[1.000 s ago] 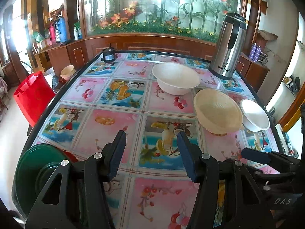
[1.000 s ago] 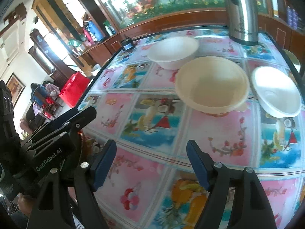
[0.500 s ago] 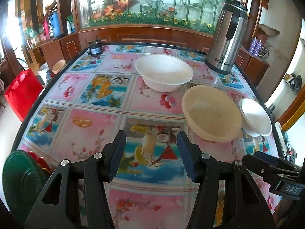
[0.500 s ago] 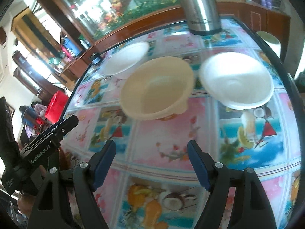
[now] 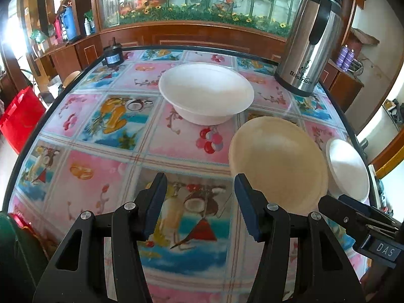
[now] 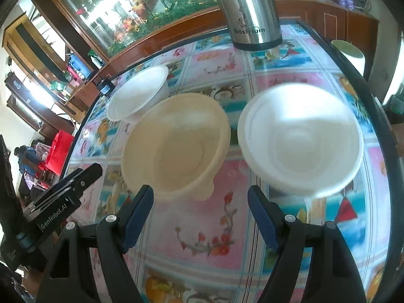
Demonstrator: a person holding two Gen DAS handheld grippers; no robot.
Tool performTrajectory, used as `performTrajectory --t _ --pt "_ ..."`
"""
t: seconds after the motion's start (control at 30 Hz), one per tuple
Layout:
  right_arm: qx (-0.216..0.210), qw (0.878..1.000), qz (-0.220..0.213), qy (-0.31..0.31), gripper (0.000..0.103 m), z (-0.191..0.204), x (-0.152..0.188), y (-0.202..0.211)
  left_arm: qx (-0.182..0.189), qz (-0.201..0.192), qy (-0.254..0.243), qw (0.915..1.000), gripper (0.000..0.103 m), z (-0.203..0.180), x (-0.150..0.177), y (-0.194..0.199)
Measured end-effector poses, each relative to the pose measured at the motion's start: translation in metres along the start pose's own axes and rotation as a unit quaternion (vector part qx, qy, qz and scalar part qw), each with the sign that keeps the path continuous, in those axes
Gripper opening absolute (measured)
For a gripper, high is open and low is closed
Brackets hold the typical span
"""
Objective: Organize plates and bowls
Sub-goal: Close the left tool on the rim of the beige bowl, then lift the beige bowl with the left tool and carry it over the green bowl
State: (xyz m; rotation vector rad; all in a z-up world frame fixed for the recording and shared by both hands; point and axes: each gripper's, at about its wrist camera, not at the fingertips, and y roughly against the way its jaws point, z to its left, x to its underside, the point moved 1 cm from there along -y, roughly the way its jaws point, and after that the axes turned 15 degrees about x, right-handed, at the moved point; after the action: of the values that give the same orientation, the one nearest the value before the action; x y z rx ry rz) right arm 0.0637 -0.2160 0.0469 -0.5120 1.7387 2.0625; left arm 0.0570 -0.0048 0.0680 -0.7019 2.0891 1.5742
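A round desk [image 5: 106, 176] is covered with a glossy patterned cloth of pink and blue squares printed with fruit and flowers, edged by a dark rim. Three bowls are set on it. A wide, smooth white bowl [image 5: 205, 93] with a thin flared lip is seen toward the far side. Nearer, a cream bowl [image 6: 174, 146] with a matte, slightly grainy surface and a small tab on its rim is placed beside it; from the right wrist view the two appear to overlap, so contact cannot be judged. A smaller white bowl [image 6: 300, 139], foam-like and ringed inside, sits just beside the cream one near the desk's edge. A tall cylindrical steel flask [image 5: 309, 40] with a black handle and lid stands upright at the far edge.

The left gripper [image 5: 200, 207] is held over bare cloth with its blue-padded black jaws parted and nothing between them. The right gripper [image 6: 200, 217] is likewise parted and empty, just short of the cream bowl's near rim.
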Motion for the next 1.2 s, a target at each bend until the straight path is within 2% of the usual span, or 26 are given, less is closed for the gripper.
performTrajectory --t 0.33,0.4,0.5,0.57,0.6,0.63,0.67,0.7,0.77,0.93,1.2 --pt "-0.004 1.0 -0.002 -0.009 0.077 -0.003 -0.015 -0.015 0.012 0.018 0.003 0.9998 0.056 -0.009 -0.013 -0.029" --pt "-0.007 1.0 -0.001 -0.005 0.074 -0.002 -0.017 -0.018 0.014 0.022 0.003 0.9997 0.056 -0.01 -0.014 -0.033" --pt "-0.007 1.0 0.0 0.0 0.064 0.0 -0.021 -0.022 0.019 0.025 0.002 0.9995 0.056 -0.013 -0.015 -0.038" --pt "-0.01 1.0 -0.002 0.001 0.052 0.0 -0.023 -0.023 0.027 0.028 0.002 0.9992 0.056 -0.014 -0.016 -0.042" --pt "-0.01 1.0 -0.001 0.002 0.049 0.0 -0.024 -0.024 0.033 0.027 0.002 0.9991 0.056 -0.014 -0.017 -0.044" --pt "-0.009 1.0 0.0 0.004 0.043 0.0 -0.024 -0.025 0.033 0.025 -0.001 0.9991 0.049 -0.015 -0.017 -0.044" --pt "-0.006 1.0 0.0 0.008 0.036 0.001 -0.024 -0.026 0.031 0.024 -0.007 0.9992 0.038 -0.016 -0.017 -0.045" --pt "-0.003 1.0 0.001 0.013 0.034 0.001 -0.024 -0.027 0.028 0.03 -0.014 0.9991 0.011 -0.017 -0.016 -0.047" --pt "-0.001 1.0 0.004 0.021 0.03 0.003 -0.022 -0.027 0.029 0.035 -0.015 0.9989 0.011 -0.016 -0.014 -0.049" --pt "0.001 0.999 -0.004 0.034 0.029 0.008 -0.014 -0.018 0.042 0.038 -0.004 0.9984 0.011 -0.008 -0.008 -0.042" --pt "-0.004 0.998 -0.015 0.056 0.029 0.023 0.011 0.005 0.051 0.03 0.0 0.9983 0.011 0.0 0.012 -0.003"
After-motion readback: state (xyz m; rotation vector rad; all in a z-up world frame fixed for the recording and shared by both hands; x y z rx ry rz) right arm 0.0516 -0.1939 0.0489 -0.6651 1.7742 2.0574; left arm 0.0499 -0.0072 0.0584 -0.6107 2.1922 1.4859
